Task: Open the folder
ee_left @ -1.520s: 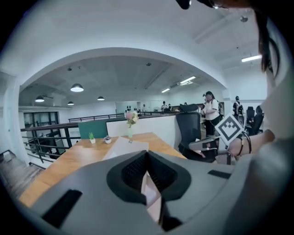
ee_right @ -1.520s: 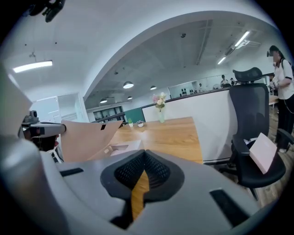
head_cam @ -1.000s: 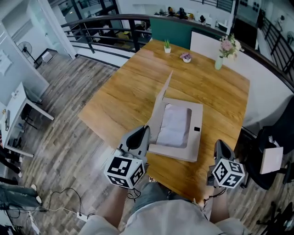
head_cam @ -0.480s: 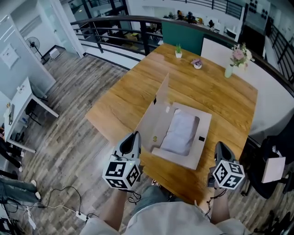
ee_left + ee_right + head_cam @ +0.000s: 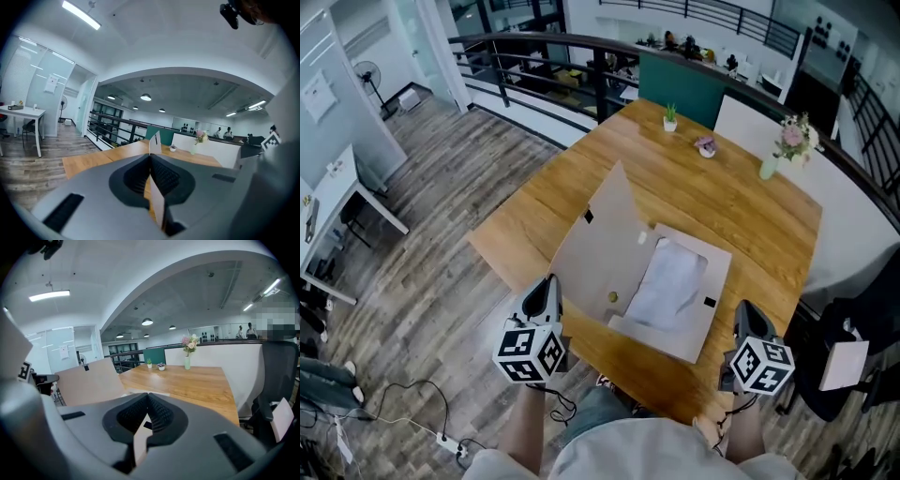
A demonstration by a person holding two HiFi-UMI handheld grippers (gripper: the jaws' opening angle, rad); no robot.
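At the left of the head view, the left gripper [image 5: 549, 283] is held at the near edge of the wooden table [image 5: 534, 211]. It is carried on a left forearm [image 5: 528, 422] that reaches in from below, with its marker cube turned upward. In the left gripper view its jaws are seen pressed together on the thin near edge of the cover [image 5: 595, 248], which runs edge-on between the pads and past the tips.

The cover is raised and tilted over toward the left. The rest of the folder [image 5: 717, 281] lies flat on the near part of the table, and white papers [image 5: 670, 281] are exposed inside it.

At the right, the right gripper [image 5: 742, 306] is held just beside the folder's near right corner. It is aimed across the table, with the right forearm [image 5: 739, 429] behind it. In the right gripper view its jaws are seen closed together, and a strip of the folder's tan card is caught between them.

Farther back on the table, a small plant [image 5: 671, 117], a little dish [image 5: 706, 147] and a vase of flowers [image 5: 789, 145] are set well apart from the folder.
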